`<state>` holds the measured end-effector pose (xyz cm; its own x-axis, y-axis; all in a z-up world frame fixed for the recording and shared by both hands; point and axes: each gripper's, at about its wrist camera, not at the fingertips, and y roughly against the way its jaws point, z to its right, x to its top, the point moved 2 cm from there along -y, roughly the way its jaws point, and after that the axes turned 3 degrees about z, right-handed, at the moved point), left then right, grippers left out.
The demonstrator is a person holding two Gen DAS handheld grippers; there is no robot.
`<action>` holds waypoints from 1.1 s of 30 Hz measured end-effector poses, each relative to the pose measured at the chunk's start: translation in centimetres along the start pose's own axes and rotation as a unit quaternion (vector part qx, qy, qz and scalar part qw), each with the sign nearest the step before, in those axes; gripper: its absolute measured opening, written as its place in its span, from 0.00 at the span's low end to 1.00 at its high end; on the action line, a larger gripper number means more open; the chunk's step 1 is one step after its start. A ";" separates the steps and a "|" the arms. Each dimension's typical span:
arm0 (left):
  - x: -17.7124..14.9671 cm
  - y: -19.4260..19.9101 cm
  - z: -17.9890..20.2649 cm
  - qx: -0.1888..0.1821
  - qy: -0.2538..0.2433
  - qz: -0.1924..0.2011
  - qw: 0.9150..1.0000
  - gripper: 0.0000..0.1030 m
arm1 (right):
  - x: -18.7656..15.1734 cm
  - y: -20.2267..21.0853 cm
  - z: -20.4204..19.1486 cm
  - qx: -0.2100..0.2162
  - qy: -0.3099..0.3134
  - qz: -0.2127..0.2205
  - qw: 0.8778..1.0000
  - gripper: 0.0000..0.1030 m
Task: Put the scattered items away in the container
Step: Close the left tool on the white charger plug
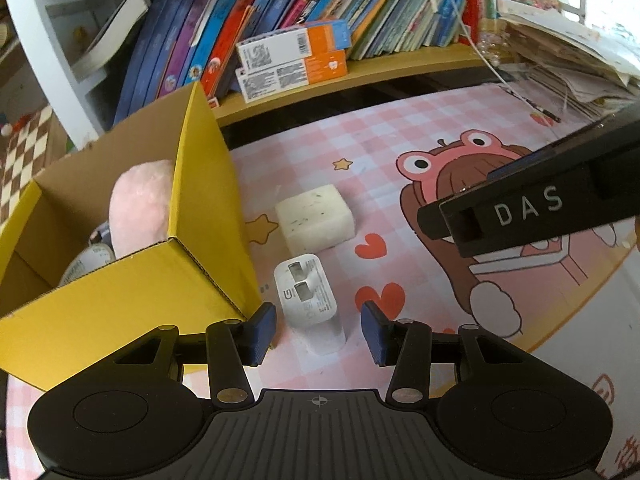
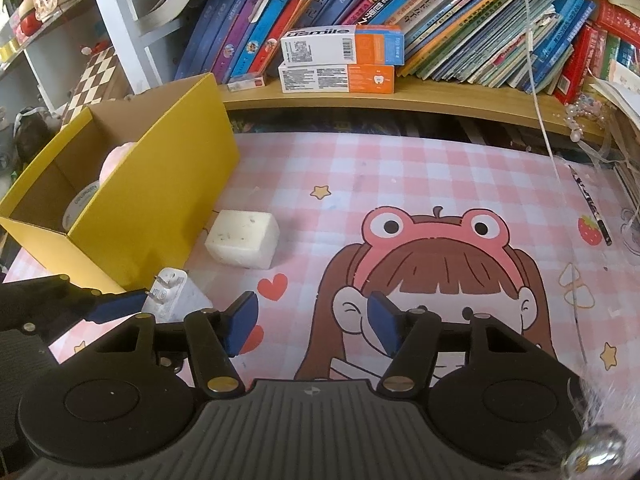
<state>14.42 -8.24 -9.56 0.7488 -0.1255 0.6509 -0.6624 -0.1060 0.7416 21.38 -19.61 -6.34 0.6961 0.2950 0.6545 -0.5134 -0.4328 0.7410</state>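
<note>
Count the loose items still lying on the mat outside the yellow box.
2: a white charger standing between the left gripper's open fingers, and a white block just beyond it, beside the yellow box. Others may be out of view.

Pink checked cartoon mat, a few bits on it

The desk is covered by a pink gingham mat (image 2: 400,176) with a frog-hat girl printed on it. Sitting right on it: a yellow cardboard box (image 2: 160,208) at the left, a speckled white block (image 2: 242,238) just beside the box, a white plug adapter (image 1: 308,300) standing prongs-up near the box corner, and a pencil (image 2: 590,204) far right.
</note>
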 end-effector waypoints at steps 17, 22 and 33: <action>-0.2 -1.3 -0.2 0.000 0.018 -0.009 1.000 0.35 | 0.3 -1.2 -0.3 0.005 0.003 -0.006 1.000 0.58; -0.2 -1.3 -0.3 -0.001 0.021 -0.008 1.000 0.29 | 0.3 -1.3 -0.3 0.004 0.002 -0.008 1.000 0.58; -0.4 -1.1 -0.6 -0.014 0.017 -0.009 1.000 0.27 | 0.4 -1.5 -0.2 0.004 0.001 -0.011 1.000 0.58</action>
<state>14.86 -7.51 -10.57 0.7616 -0.0899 0.6418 -0.6479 -0.0803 0.7575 22.38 -18.65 -7.17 0.7067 0.3059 0.6379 -0.4931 -0.4336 0.7542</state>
